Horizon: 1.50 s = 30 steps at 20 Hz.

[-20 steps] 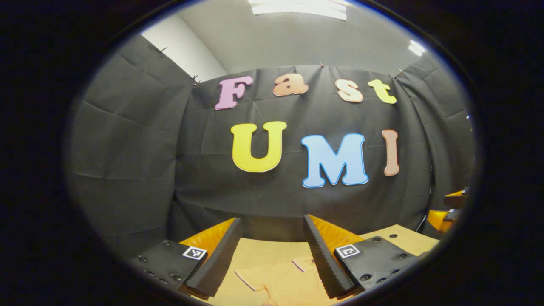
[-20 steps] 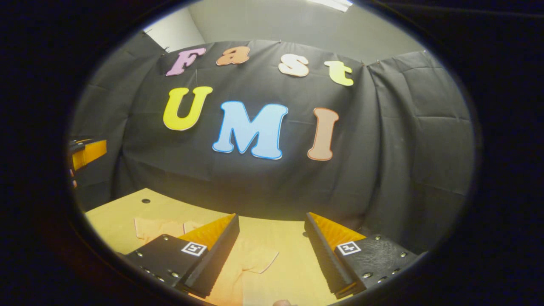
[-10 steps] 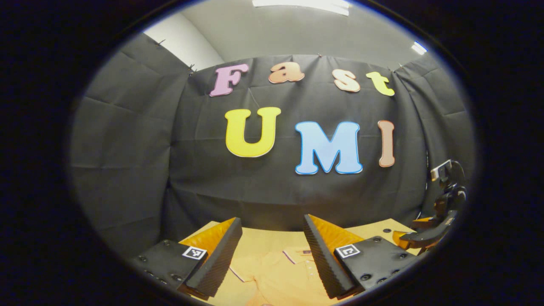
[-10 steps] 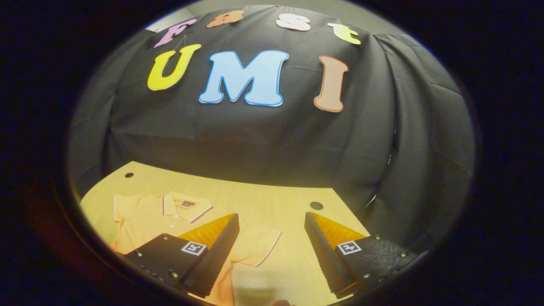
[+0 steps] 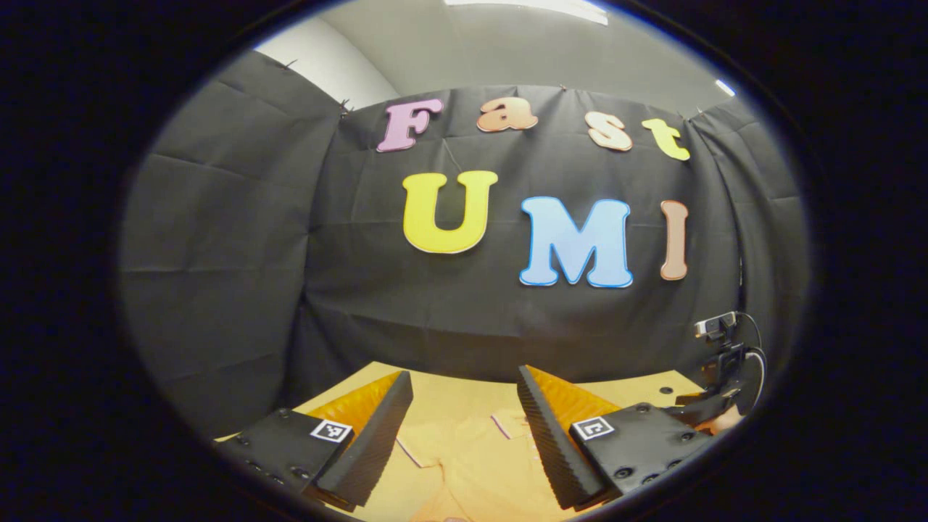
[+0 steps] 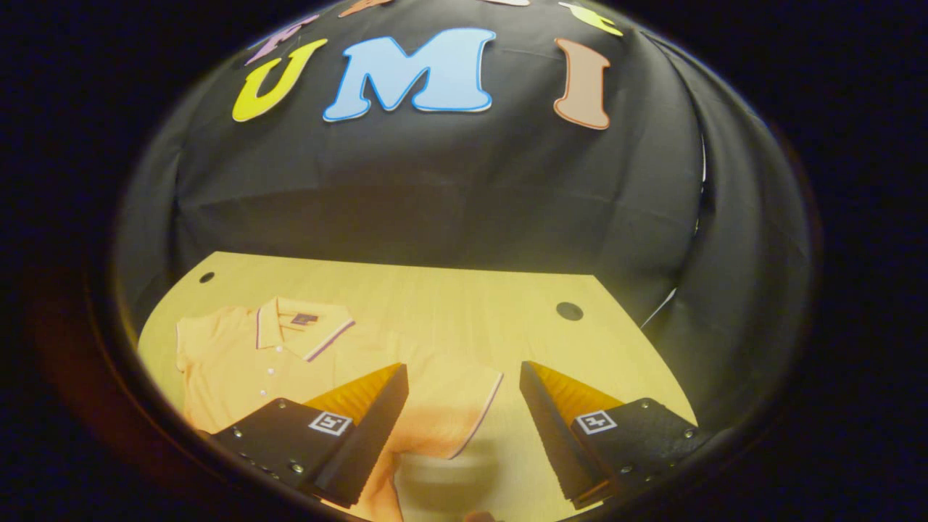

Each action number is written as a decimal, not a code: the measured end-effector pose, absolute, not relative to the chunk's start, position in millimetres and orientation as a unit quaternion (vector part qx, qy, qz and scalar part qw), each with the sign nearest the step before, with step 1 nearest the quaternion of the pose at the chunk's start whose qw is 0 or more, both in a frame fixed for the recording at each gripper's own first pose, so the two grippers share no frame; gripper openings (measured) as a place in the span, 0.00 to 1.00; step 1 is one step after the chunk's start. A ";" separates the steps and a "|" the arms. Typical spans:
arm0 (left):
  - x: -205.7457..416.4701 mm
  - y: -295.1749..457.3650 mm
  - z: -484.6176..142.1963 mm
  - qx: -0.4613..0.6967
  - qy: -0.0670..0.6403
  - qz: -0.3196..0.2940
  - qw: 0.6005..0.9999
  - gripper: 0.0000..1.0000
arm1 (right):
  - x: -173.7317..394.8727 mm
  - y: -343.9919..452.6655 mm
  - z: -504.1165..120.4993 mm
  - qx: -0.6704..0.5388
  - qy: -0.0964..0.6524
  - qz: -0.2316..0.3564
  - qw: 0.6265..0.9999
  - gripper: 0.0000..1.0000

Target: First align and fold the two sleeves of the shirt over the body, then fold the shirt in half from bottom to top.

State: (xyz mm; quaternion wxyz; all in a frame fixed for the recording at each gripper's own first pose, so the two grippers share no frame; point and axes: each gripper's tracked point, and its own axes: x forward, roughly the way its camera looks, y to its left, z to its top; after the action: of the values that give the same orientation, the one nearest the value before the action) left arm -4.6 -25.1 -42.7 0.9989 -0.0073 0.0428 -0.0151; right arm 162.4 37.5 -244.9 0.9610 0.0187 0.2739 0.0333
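The table (image 6: 435,290) is pale, smooth wood with small round holes. On it the shirt (image 6: 246,362) lies flat, a soft polo with a striped collar and trim, its sleeve (image 6: 457,406) spread outward. The right gripper (image 6: 464,428) hangs over that sleeve, fingers apart and empty; the left gripper (image 5: 464,435) is likewise spread above the collar. Best to come down low, pinch the sleeve's hem, and carry it flat across the body.

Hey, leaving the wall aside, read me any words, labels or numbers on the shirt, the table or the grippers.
Neck label on the shirt: too small to read.
Square markers on the left gripper and right gripper: coded patterns, no words.
Table: no text.
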 end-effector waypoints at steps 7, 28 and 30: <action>-8.2 -23.7 -44.2 0.023 0.044 0.005 0.999 0.93 | 184.6 34.4 -309.2 0.032 0.341 0.015 0.939 0.96; -25.3 -22.9 -65.5 0.010 0.074 0.008 0.997 0.93 | 185.6 38.5 -350.4 0.097 0.409 0.022 0.907 0.25; -28.9 -21.2 -65.8 0.011 0.074 0.009 0.997 0.93 | 186.5 39.0 -351.3 0.107 0.412 0.009 0.905 0.01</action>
State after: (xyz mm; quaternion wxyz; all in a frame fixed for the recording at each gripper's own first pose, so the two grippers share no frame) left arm -28.9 -21.2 -65.8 0.9971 0.0113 0.0741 0.0092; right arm 186.5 39.0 -351.3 0.9048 0.1069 0.4121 0.0091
